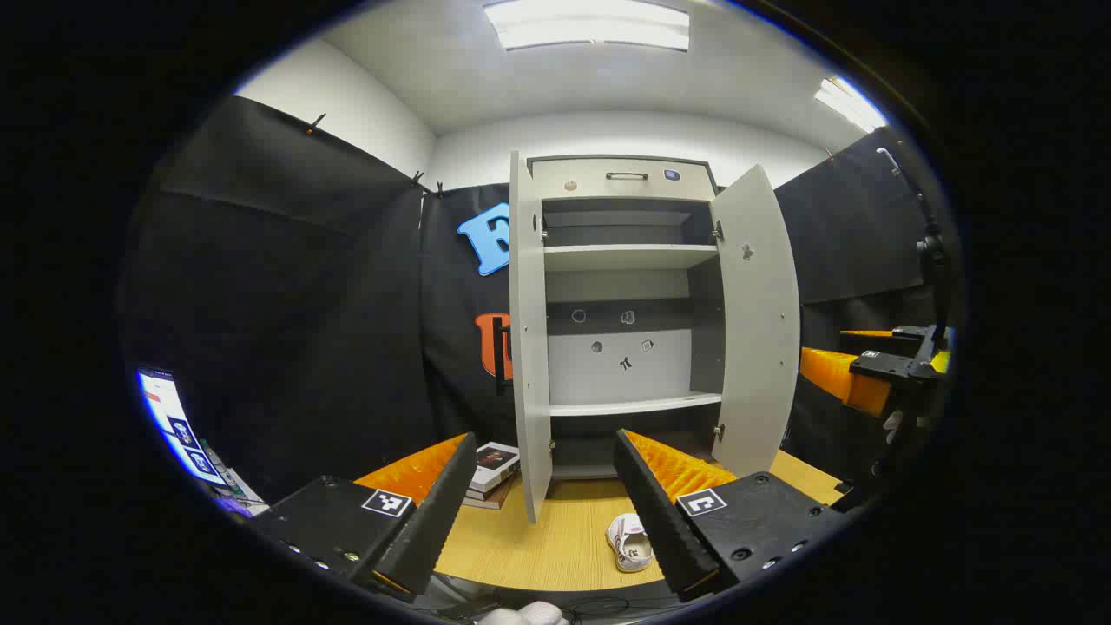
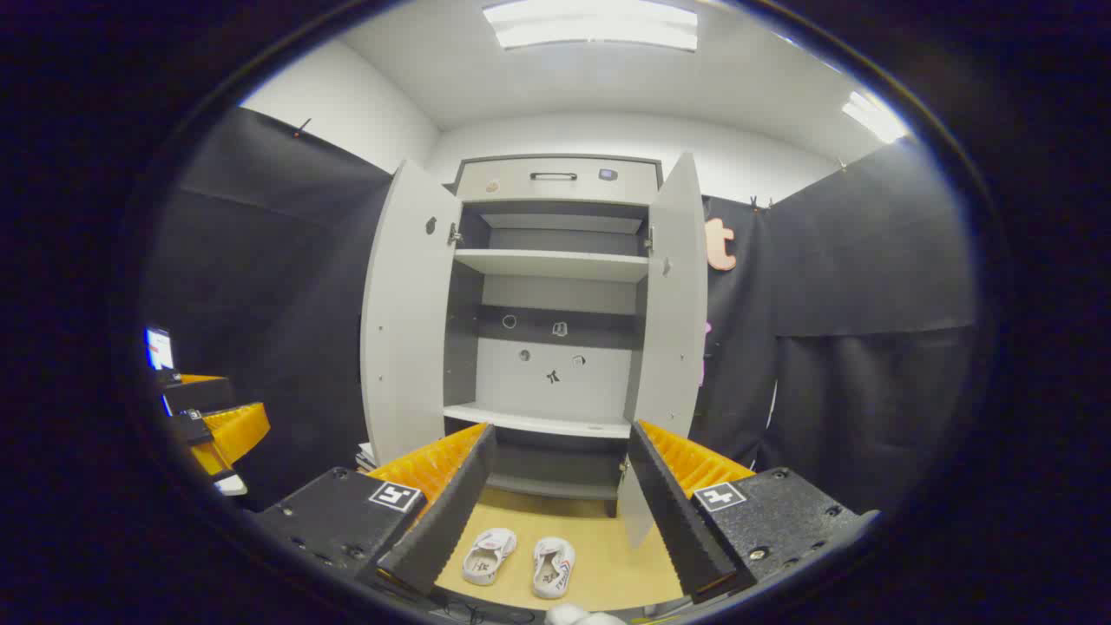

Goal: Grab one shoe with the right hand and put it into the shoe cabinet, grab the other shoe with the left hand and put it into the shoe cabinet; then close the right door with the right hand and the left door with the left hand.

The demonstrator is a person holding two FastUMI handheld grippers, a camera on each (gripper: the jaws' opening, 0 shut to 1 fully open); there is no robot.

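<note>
- The shoe cabinet [image 2: 555, 330] stands at the back of a wooden table [image 2: 599, 555], pale, with dark inner walls and a drawer with a handle across its top.
- Both doors are swung wide open: the left door [image 2: 404, 321] and the right door [image 2: 673, 312] stand out toward the camera.
- Inside, 2 pale shelves show, an upper shelf [image 2: 551, 263] and a lower shelf [image 2: 538, 423]; both are bare.
- In the right gripper view, 2 white shoes lie side by side on the table in front of the cabinet, the left shoe [image 2: 489, 555] and the right shoe [image 2: 553, 566], close together but not touching.
- The right gripper [image 2: 555, 521] hangs above the shoes, its jaws spread wide, gripping nothing.
- In the left gripper view, the left gripper [image 1: 542, 512] is likewise released, its fingers well apart and empty.
- A single white shoe [image 1: 630, 542] shows in that view, just beside the gripper's right finger, on the table.
- A small stack of books [image 1: 493, 473] lies on the table beside the open left door.
</note>
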